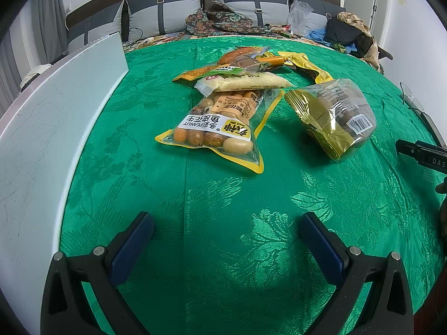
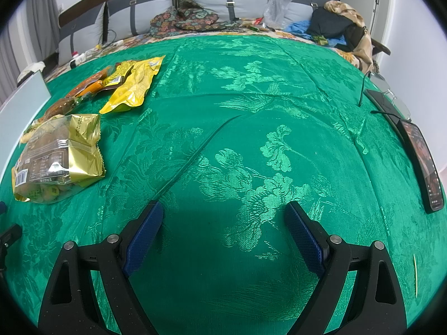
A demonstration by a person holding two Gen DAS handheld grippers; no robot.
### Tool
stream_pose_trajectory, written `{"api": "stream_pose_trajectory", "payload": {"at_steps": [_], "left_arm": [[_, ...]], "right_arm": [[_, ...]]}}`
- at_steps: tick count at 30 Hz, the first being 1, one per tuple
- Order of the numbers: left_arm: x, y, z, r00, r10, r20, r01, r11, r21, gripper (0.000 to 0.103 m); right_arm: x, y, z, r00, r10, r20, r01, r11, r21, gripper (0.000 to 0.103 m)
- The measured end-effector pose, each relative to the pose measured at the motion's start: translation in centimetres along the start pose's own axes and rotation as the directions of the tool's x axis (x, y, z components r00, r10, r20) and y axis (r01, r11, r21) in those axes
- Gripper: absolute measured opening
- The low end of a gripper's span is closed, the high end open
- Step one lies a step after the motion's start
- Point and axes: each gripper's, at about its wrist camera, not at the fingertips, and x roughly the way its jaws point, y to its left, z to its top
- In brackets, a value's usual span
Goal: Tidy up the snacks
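Note:
A heap of snack packs lies on a green patterned cloth. Nearest my left gripper is a yellow-edged peanut bag. A gold bag with a barcode lies to its right. Behind are a white-wrapped cracker pack, orange sausages and a yellow pack. My left gripper is open and empty, short of the peanut bag. My right gripper is open and empty over bare cloth. In the right wrist view the gold bag and yellow pack lie to the left.
A white box stands along the left edge of the cloth. A dark phone, glasses and a toothpick lie at the right. Grey cushions, clothes and a plastic bag fill the back.

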Motion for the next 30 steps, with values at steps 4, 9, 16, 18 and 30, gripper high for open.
{"api": "stream_pose_trajectory", "payload": {"at_steps": [4, 9, 16, 18, 30], "left_arm": [[0.01, -0.02, -0.01, 1.000, 0.000, 0.000, 0.000, 1.000, 0.000, 0.103], [0.01, -0.02, -0.01, 1.000, 0.000, 0.000, 0.000, 1.000, 0.000, 0.103], [-0.55, 0.51, -0.61, 1.000, -0.009, 0.000, 0.009, 1.000, 0.013, 0.103], [-0.61, 0.53, -0.64, 1.000, -0.006, 0.001, 0.006, 1.000, 0.010, 0.103], [-0.59, 0.51, -0.68, 1.000, -0.005, 0.002, 0.005, 1.000, 0.008, 0.103]], "right_arm": [[0.00, 0.00, 0.00, 1.000, 0.000, 0.000, 0.000, 1.000, 0.000, 0.092], [0.03, -0.02, 0.01, 1.000, 0.000, 0.000, 0.000, 1.000, 0.001, 0.092], [0.05, -0.05, 0.02, 1.000, 0.000, 0.000, 0.000, 1.000, 0.001, 0.092], [0.00, -0.01, 0.00, 1.000, 0.000, 0.000, 0.000, 1.000, 0.001, 0.092], [-0.01, -0.01, 0.01, 1.000, 0.000, -0.001, 0.000, 1.000, 0.001, 0.092]]}}
